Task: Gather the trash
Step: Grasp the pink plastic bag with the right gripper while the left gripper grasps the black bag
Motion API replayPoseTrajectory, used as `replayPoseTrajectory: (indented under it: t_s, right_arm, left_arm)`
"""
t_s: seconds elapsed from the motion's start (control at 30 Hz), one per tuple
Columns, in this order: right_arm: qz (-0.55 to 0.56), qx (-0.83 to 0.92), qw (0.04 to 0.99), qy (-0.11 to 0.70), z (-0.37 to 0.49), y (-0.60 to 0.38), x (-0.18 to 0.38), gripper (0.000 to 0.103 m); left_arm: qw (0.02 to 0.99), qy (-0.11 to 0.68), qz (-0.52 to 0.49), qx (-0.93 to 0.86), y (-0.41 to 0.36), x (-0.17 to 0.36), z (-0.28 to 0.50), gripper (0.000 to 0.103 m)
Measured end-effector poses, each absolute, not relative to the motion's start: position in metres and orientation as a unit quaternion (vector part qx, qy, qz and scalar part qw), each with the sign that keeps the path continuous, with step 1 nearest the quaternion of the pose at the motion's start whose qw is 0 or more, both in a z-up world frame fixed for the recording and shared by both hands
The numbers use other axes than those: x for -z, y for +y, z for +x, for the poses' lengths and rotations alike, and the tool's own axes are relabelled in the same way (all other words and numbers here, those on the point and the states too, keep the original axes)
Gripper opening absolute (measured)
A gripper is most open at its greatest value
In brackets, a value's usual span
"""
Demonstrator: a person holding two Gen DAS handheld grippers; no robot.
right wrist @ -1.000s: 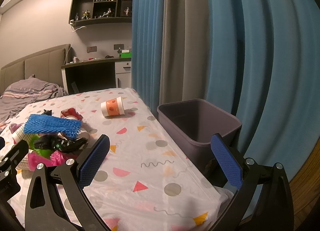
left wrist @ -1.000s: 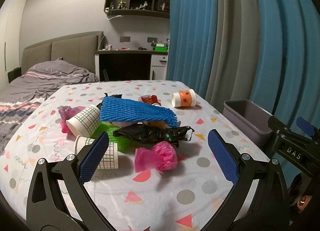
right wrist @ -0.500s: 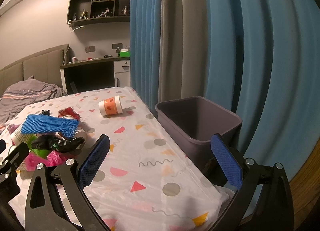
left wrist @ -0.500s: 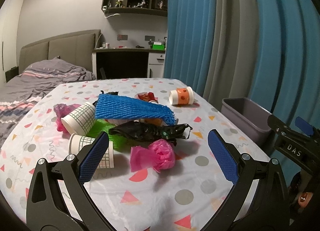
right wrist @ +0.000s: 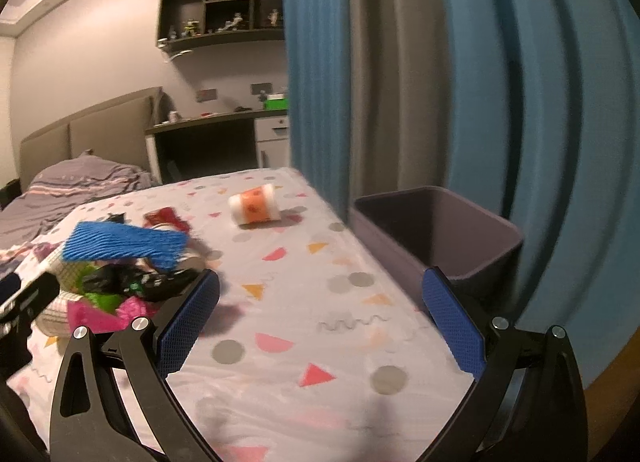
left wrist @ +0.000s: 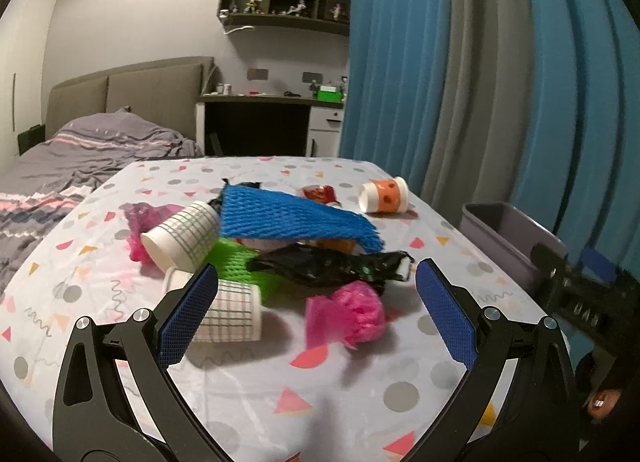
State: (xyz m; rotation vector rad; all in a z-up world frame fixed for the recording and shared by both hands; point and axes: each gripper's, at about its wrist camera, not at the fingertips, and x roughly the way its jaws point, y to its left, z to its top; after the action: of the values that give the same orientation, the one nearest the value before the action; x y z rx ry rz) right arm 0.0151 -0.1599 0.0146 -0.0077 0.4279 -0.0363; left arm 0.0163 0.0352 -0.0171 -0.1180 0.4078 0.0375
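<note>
Trash heap [left wrist: 280, 246] sits mid-table on the patterned tablecloth [left wrist: 328, 390], well left of the grey bin [right wrist: 436, 238], which stands off the table's right edge. All of it looks light and soft. Pink crumpled bag [left wrist: 346, 316] is the nearest piece of the heap, loose, compressible, probably slippery plastic; best pinched across its bunched middle. Black plastic bag [left wrist: 328, 264] lies just behind it, limp, likely to drape and drag its neighbours along. Blue foam net [left wrist: 292, 218] caps the heap, springy, easily gripped at an edge. Two checked paper cups [left wrist: 230, 308] lie on their sides at the heap's left; thin walls, crushable, take across the body or rim. Orange-dotted cup [right wrist: 254, 206] lies alone on its side, between heap and bin, may roll. Left gripper [left wrist: 312, 314] hovers in front of the heap, jaws wide apart, holding nothing. Right gripper [right wrist: 320, 314] hangs over bare cloth near the bin, jaws equally wide, holding nothing.
</note>
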Motion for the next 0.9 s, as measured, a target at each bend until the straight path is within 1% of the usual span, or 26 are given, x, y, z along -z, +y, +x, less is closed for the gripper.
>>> replayPoseTrajectory:
  t_s: [0.07,0.2,0.27,0.33,0.37,0.4,0.63,0.67,0.7,0.73,0.8,0.83,0.9]
  right_arm:
    - [-0.005,-0.008,0.975,0.22,0.018,-0.148,-0.008,0.098]
    - [-0.008,-0.079,0.966,0.246,0.024,-0.119,0.007,0.091]
    - [-0.012,-0.109,0.96,0.258,0.028,-0.102,0.015,0.09]
    - [-0.015,-0.13,0.954,0.27,0.031,-0.088,0.021,0.084]
    - [-0.015,-0.141,0.95,0.278,0.032,-0.081,0.024,0.078]
    - [-0.014,-0.154,0.945,0.288,0.033,-0.074,0.026,0.076]
    - [-0.039,-0.18,0.929,0.322,0.04,-0.044,0.038,0.075]
    - [-0.04,-0.18,0.926,0.331,0.043,-0.042,0.042,0.071]
    - [-0.04,-0.181,0.921,0.341,0.046,-0.041,0.045,0.065]
    - [-0.041,-0.183,0.918,0.349,0.048,-0.039,0.048,0.062]
    - [-0.047,-0.186,0.914,0.359,0.052,-0.035,0.054,0.047]
    - [-0.048,-0.191,0.91,0.364,0.053,-0.033,0.056,0.043]
    - [-0.051,-0.196,0.906,0.371,0.054,-0.031,0.06,0.029]
  left_arm:
    - [0.978,0.197,-0.061,-0.028,0.042,0.015,0.015,0.098]
    - [0.978,0.19,-0.066,-0.055,0.061,0.015,0.012,0.098]
    - [0.977,0.19,-0.074,-0.066,0.073,0.016,0.01,0.098]
    - [0.975,0.19,-0.082,-0.077,0.084,0.017,0.008,0.098]
    - [0.975,0.19,-0.084,-0.081,0.089,0.018,0.007,0.098]
    - [0.974,0.19,-0.085,-0.085,0.092,0.018,0.006,0.098]
    - [0.973,0.189,-0.094,-0.097,0.112,0.022,0.001,0.098]
    - [0.972,0.19,-0.094,-0.097,0.113,0.023,0.001,0.098]
    - [0.972,0.192,-0.094,-0.095,0.114,0.024,0.002,0.098]
    - [0.972,0.194,-0.094,-0.094,0.113,0.025,0.003,0.098]
    - [0.972,0.195,-0.092,-0.091,0.112,0.026,0.004,0.098]
    - [0.972,0.195,-0.091,-0.09,0.112,0.026,0.005,0.098]
    - [0.973,0.196,-0.09,-0.087,0.111,0.027,0.006,0.098]
